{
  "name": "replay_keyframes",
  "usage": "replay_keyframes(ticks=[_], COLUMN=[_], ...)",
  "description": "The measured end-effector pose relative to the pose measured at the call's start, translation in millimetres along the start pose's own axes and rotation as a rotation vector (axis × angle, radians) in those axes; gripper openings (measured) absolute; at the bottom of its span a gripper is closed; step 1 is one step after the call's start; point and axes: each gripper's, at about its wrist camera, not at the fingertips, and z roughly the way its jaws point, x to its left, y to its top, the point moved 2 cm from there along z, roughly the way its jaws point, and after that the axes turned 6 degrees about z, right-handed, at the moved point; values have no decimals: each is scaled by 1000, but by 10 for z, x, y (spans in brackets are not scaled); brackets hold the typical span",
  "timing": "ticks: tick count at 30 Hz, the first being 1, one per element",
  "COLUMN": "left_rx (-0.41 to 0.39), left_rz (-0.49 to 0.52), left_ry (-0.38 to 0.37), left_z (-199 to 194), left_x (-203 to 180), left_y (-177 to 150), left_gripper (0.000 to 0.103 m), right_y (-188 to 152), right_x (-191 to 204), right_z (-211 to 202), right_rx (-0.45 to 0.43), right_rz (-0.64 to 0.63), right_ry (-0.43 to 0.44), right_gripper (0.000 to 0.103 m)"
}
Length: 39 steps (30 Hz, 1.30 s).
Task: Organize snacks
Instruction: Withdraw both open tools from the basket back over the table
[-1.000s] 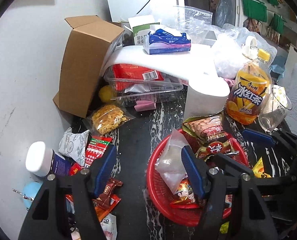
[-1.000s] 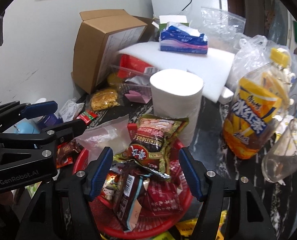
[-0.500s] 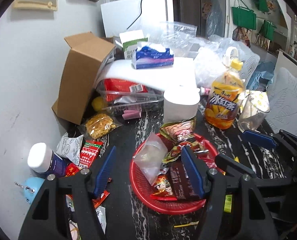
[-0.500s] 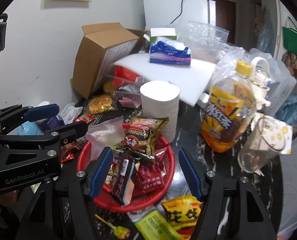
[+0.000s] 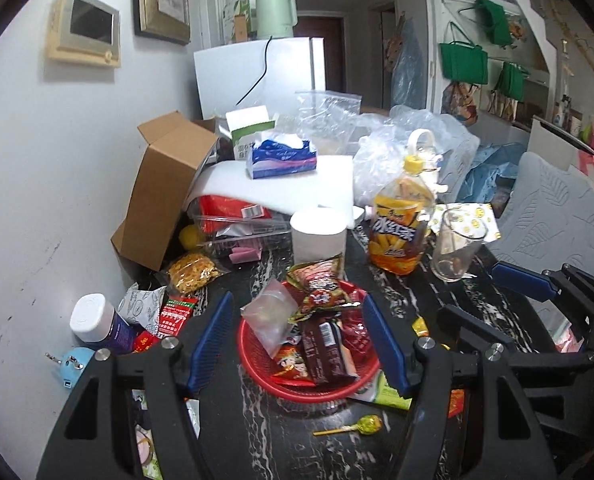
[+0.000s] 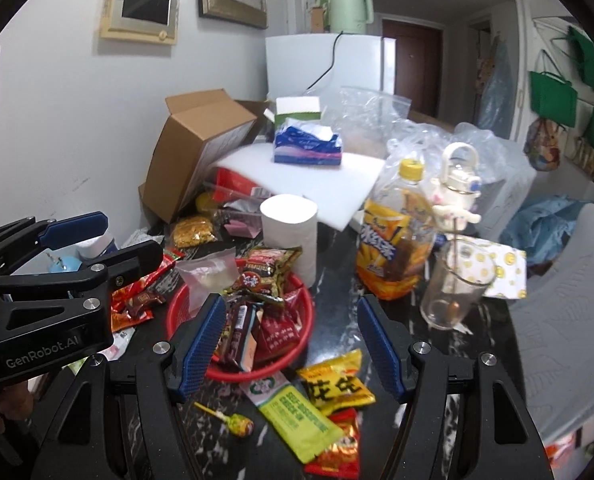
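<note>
Snacks heaped in a red basket (image 5: 257,364) at the middle of the dark marbled tabletop (image 5: 401,304): a clear zip bag (image 5: 271,320), a brown wrapper (image 5: 325,350), red packets (image 6: 279,330) and a green-edged crisp bag (image 5: 317,276) on top. More packets loose near the front edge: a yellow packet (image 6: 335,384), a green sachet (image 6: 297,420), a red-and-gold packet (image 6: 337,450) and a lollipop (image 6: 233,422). Further red packets (image 6: 133,300) scattered toward the left edge, beside a white-capped jar (image 5: 97,322). Behind the basket, a toilet roll (image 5: 317,236), touching or just beside its rim; an orange drink bottle (image 5: 401,228) and an empty glass (image 5: 457,248) to the right. Toward the back, a clear plastic tray (image 5: 245,226) holding a red package, under a white foam sheet (image 5: 297,184) carrying a tissue pack (image 5: 283,158), with a tipped cardboard box (image 5: 165,188) alongside.

Left claw (image 5: 297,344) wide open, gripping nothing, framing the basket from above and in front. Right claw (image 6: 289,346) equally wide open and empty, basket at its left finger, loose packets just below.
</note>
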Motion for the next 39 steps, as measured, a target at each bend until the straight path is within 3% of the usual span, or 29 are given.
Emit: replay_keyframes(ticks=[16,28,39], left_rx=[3,86,192], left_rz=[40,33,51], left_ry=[-75,-119,-149], left_z=[-203,17,298], left_x=[-393,-615,-730], left_y=[-376,-791,-1153], left_gripper=[66,66,66], right_y=[-437,-900,-1350], right_x=[-128,-348,-455], right_z=[-493,-384,-114], right_rx=[-20,55,165], right_rz=[20,80,120], right_ry=[-90,-109,-72], right_gripper=[70,70,70])
